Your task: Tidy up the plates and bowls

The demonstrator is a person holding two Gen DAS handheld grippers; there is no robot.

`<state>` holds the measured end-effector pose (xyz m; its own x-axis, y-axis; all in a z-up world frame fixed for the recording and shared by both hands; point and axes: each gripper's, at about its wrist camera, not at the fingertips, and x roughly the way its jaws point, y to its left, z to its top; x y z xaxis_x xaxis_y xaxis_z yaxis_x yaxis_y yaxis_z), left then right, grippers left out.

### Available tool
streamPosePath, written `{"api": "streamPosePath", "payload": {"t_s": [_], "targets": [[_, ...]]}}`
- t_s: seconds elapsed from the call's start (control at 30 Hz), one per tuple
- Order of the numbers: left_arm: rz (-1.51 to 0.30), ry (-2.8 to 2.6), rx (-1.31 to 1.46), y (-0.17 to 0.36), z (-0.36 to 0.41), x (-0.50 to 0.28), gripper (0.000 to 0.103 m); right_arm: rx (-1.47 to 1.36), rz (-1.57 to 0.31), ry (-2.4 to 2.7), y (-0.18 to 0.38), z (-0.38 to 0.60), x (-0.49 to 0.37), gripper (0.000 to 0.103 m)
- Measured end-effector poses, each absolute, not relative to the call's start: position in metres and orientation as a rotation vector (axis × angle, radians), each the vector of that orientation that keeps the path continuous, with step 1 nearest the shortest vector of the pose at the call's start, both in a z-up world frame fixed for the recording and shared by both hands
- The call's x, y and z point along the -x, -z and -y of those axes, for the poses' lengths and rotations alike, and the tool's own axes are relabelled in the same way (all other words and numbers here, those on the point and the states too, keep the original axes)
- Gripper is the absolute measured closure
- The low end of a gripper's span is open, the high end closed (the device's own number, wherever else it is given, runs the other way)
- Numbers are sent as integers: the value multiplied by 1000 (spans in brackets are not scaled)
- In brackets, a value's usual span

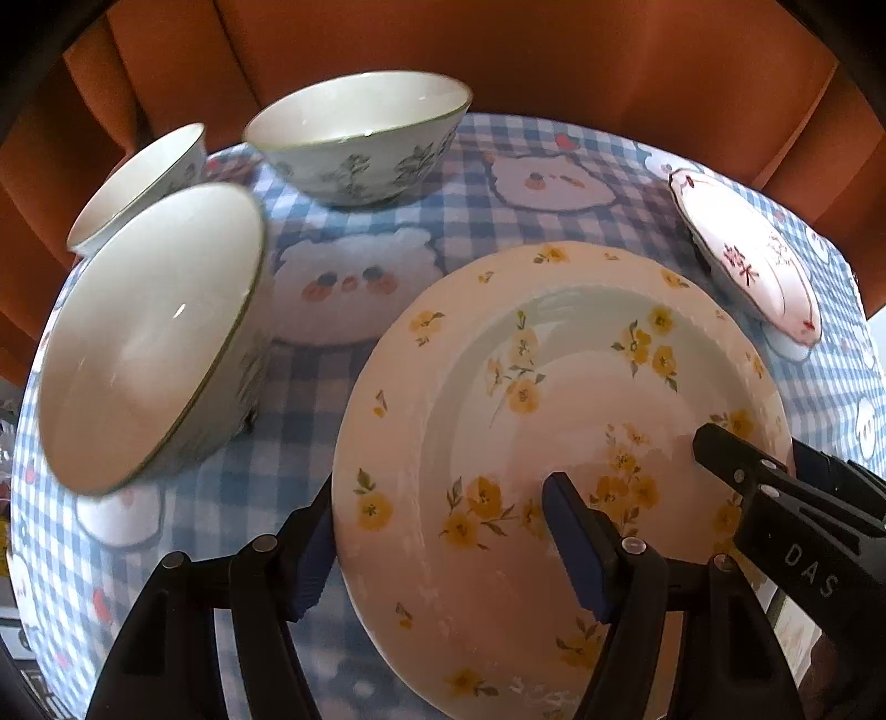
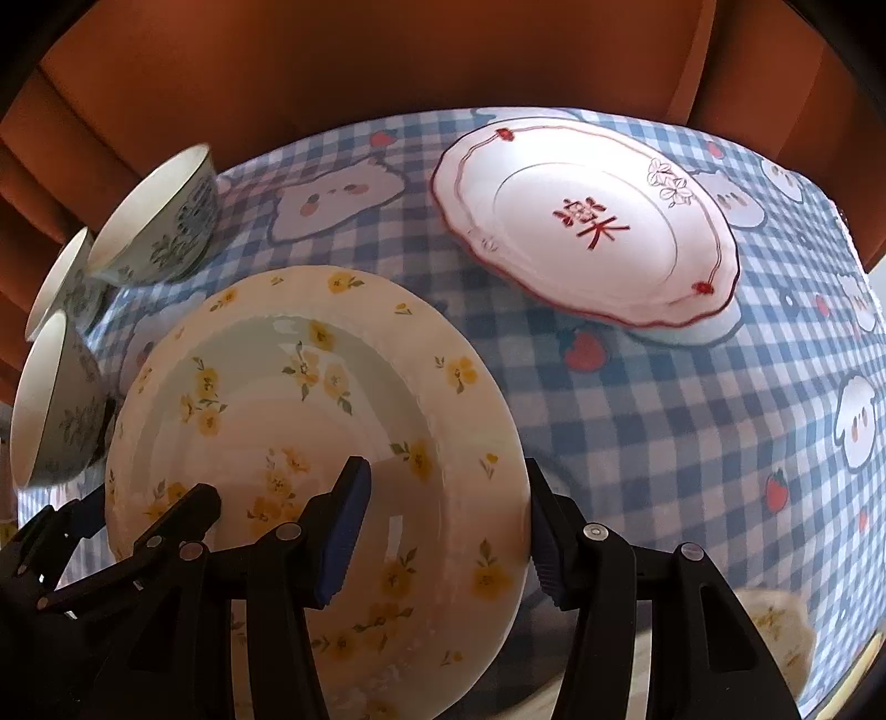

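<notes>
A cream plate with yellow flowers point(image 1: 498, 387) point(image 2: 310, 399) sits on the blue checked tablecloth point(image 1: 354, 387). My left gripper point(image 1: 443, 548) straddles the plate's left rim. Its outer pad is at the plate's edge and its inner finger is over the well. My right gripper point(image 2: 443, 531) straddles the right rim the same way. I see no pad clamped on the plate, so both read as open. Three white bowls with dark leaf prints stand to the left: a near one point(image 1: 149, 332), a far one point(image 1: 360, 133) and one behind point(image 1: 138, 183).
A white plate with a red scalloped rim and a red character point(image 2: 587, 221) point(image 1: 747, 266) rests on a pale dish at the far right. Part of another yellow-flower dish point(image 2: 775, 626) shows at the near right edge. An orange curtain point(image 1: 443, 44) hangs behind the table.
</notes>
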<state>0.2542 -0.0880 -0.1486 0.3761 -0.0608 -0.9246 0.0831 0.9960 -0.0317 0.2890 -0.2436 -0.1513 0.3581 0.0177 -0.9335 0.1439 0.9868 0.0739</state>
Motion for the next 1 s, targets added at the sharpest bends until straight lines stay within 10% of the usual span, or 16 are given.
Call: {"api": "streamPosePath", "payload": {"t_s": [1.0], "targets": [[-1210,97,-109,149,22,-185,28,-121,-1280,20,150,170,-217,45]]}}
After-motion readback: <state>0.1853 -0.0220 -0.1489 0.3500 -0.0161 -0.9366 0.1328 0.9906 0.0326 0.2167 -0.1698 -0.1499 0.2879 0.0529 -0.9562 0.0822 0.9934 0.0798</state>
